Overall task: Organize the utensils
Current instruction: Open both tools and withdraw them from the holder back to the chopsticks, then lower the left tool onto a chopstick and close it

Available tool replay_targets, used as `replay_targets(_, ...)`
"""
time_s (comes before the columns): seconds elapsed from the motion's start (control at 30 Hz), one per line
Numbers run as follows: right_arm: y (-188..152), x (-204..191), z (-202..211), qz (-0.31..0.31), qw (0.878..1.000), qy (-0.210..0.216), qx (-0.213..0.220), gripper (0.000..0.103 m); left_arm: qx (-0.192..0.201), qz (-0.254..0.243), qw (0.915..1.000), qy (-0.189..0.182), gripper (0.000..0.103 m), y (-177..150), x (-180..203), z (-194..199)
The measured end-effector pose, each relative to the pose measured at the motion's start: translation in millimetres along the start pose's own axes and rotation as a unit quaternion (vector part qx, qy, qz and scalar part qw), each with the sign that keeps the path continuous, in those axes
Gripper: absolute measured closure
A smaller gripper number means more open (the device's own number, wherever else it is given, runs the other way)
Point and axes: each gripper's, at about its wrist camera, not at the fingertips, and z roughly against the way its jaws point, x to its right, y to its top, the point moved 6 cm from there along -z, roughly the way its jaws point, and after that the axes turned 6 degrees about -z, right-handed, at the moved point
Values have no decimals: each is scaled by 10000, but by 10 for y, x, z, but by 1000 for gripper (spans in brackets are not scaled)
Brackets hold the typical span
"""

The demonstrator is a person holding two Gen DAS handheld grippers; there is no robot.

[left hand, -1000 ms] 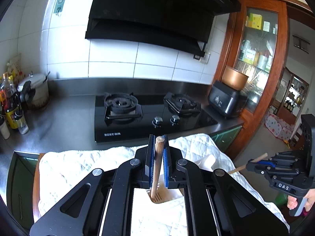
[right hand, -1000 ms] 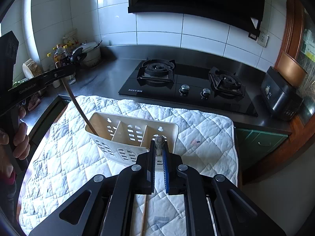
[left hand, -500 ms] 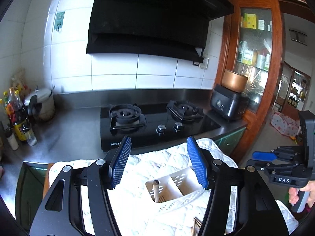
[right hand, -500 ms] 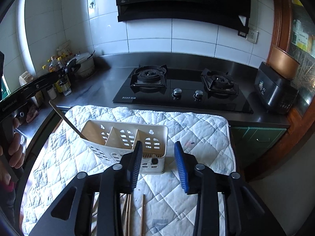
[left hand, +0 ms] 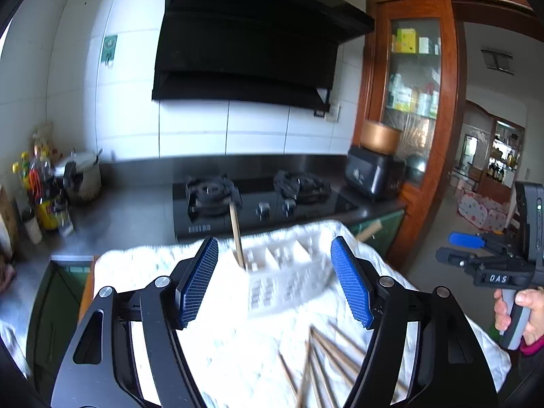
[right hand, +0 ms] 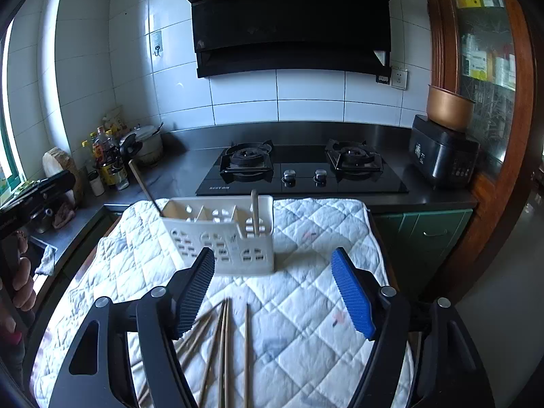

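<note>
A white slotted utensil holder (left hand: pixel 285 272) (right hand: pixel 221 238) stands on the quilted cloth (right hand: pixel 323 238). One wooden utensil handle (right hand: pixel 144 183) leans out of its left compartment, and another wooden handle (right hand: pixel 255 210) stands in its right one. Several wooden chopsticks (right hand: pixel 224 340) (left hand: pixel 326 357) lie loose on the cloth near me. My left gripper (left hand: pixel 275 282) hangs short of the holder, jaws opening with nothing between them. My right gripper (right hand: pixel 274 294) is also back from the holder, above the chopsticks, jaws opening and empty. In the left wrist view the right gripper (left hand: pixel 444 249) shows at the far right.
A black gas stove (right hand: pixel 299 170) lies behind the cloth on the dark counter. A black appliance (right hand: pixel 442 156) with a copper pot stands at the right, bottles (right hand: pixel 105 159) and a pot at the left. A person's hand (left hand: pixel 520 309) holds the right tool.
Both grippers were shut on wooden handles over the holder. They have let go, opened wide and drawn back; the handles now stand in the holder.
</note>
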Motion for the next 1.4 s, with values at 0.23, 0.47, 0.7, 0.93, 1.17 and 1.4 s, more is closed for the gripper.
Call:
replay_targets(0.23,-637,9,226,-101,9999,-27,75,31,-502,348,9977,-301,34,-758,101,149)
replay_targets(0.47,-1160,-62,286,-151,9998,-125,55,31,-1169,414,9916,-381,34,-1538,194,68)
replay_targets(0.7,-1475,-60,190,-466,9988,-24,-158,31,-1578,17,9871,-266,34,-2000,315,-78)
replay_targets(0.93,-1668,0,64,-639,9973,-96,-346,31,-1709,52,9846,-361,34,-2138,330,-179)
replay_targets(1.17,-1769,63,-52,-627,9966,-208,-494,31,-1808,-26,9825,-444,36,-2246,380,-237)
replay_targets(1.4,-1829,105,-120,-642,9959,-232,-599,31,-1847,-73,9817,-470,37,-2285,395,-291)
